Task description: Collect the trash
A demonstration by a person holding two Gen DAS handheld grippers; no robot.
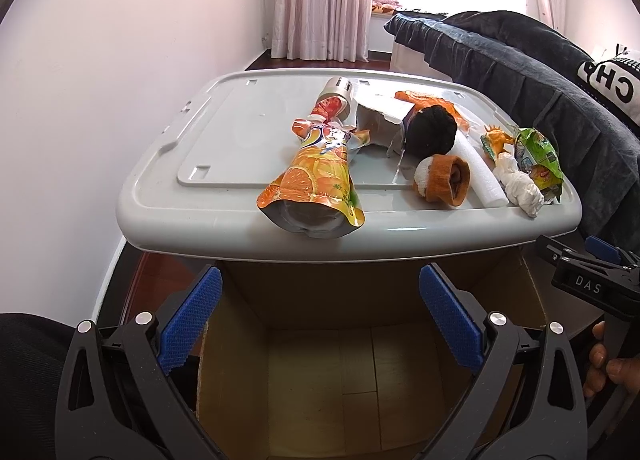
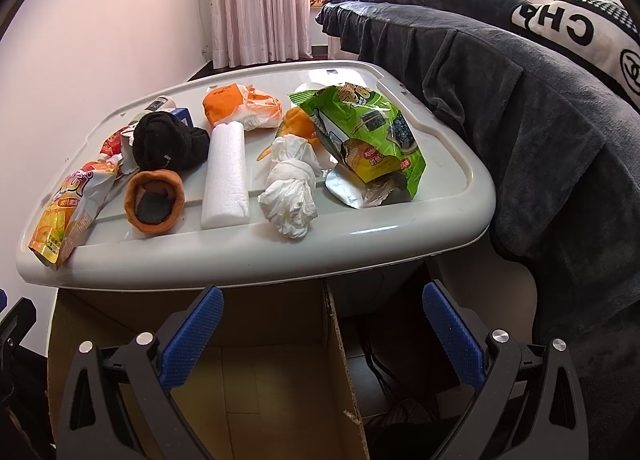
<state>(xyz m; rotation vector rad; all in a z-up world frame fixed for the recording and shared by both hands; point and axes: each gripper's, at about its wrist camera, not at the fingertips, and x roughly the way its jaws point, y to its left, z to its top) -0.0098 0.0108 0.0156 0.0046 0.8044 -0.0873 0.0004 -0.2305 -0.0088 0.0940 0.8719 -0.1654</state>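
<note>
From the left wrist view, the left gripper sits at the bottom centre of the frame, its blue pads spread wide with nothing between them, above an open cardboard box whose bare inside fills the lower middle. Across the centre lies a grey plastic lid loaded with trash on its right half. An orange juice pouch lies at centre, its open end reaching the near edge of the lid. Behind it stands a small can, upper centre, next to a torn silver wrapper. A black sock ball and an orange sock sit right of centre, then a white foam tube, a knotted white tissue and a green snack bag at the right. At the right edge a hand grips the other tool.

From the right wrist view, the right gripper is at bottom centre, also spread wide and holding nothing, over the box wall. The lid spans the middle. The knotted tissue lies at centre near the front edge, the foam tube just left of it, the orange sock further left, the black sock ball behind that. The juice pouch hangs at the left edge, the green snack bag sits right of centre, and an orange-and-white bag lies at upper centre. A dark blanket drapes down the right side.
</note>
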